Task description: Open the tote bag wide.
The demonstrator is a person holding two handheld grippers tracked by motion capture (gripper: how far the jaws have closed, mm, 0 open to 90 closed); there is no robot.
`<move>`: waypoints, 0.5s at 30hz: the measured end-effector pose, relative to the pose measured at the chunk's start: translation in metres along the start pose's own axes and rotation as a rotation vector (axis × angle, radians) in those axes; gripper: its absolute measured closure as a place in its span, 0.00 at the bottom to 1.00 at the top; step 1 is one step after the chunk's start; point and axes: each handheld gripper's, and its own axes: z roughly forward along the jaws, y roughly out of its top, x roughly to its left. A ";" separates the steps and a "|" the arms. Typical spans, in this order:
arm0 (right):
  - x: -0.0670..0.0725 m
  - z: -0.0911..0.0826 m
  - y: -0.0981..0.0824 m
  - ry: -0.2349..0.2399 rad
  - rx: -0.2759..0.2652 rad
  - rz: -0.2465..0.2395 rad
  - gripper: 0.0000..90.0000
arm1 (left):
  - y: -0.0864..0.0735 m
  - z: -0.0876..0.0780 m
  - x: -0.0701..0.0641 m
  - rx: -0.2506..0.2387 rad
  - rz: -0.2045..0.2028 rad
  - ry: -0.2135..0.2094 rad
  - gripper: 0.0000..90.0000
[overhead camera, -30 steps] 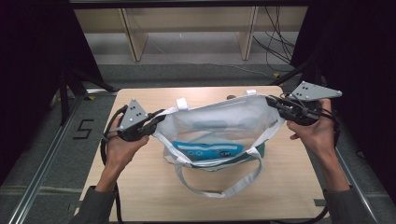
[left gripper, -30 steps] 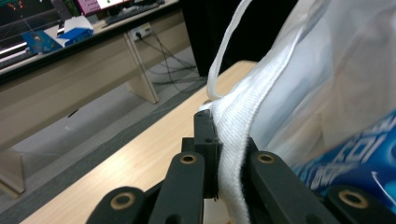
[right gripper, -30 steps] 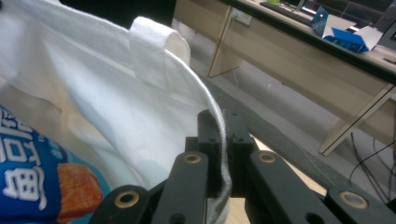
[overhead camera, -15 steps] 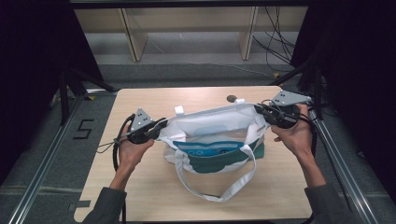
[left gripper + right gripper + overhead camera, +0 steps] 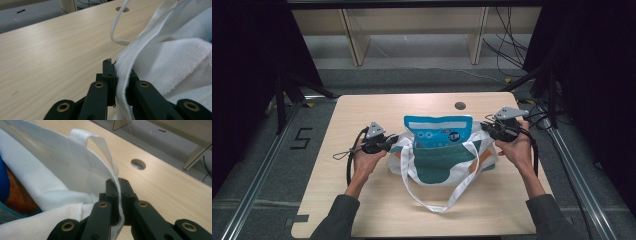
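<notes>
A white tote bag (image 5: 447,162) with teal and orange print lies slumped in the middle of the table, its long handle (image 5: 432,202) trailing toward the front edge. A blue packet (image 5: 438,131) sticks up out of the bag's mouth. My left gripper (image 5: 395,140) is shut on the bag's left rim; in the left gripper view the jaws (image 5: 115,68) pinch the white hem (image 5: 130,62). My right gripper (image 5: 485,126) is shut on the bag's right rim, and the fabric edge (image 5: 100,170) runs between its jaws (image 5: 118,185).
A round hole (image 5: 460,105) is cut in the wooden tabletop (image 5: 362,110) behind the bag. Wooden shelf legs (image 5: 352,40) and cables stand beyond the far edge. Metal rails (image 5: 579,180) run along both sides of the table.
Both hands have sunk toward the table with the bag's rim held. The bag has gone from hanging spread open to slumped on the table, and the blue packet now pokes out of its top.
</notes>
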 end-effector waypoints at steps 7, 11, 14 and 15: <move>0.003 0.011 -0.023 0.023 0.020 0.023 0.98 | -0.014 0.008 0.003 0.020 -0.014 -0.017 0.94; 0.009 0.028 -0.046 0.034 0.108 0.021 0.98 | -0.028 0.019 0.002 0.103 0.009 -0.021 0.94; 0.008 0.035 -0.059 0.068 0.130 0.065 0.98 | -0.030 0.020 0.002 0.096 -0.022 -0.023 0.94; 0.009 0.035 -0.060 0.075 0.136 0.080 0.98 | -0.029 0.019 0.000 0.104 -0.002 -0.014 0.94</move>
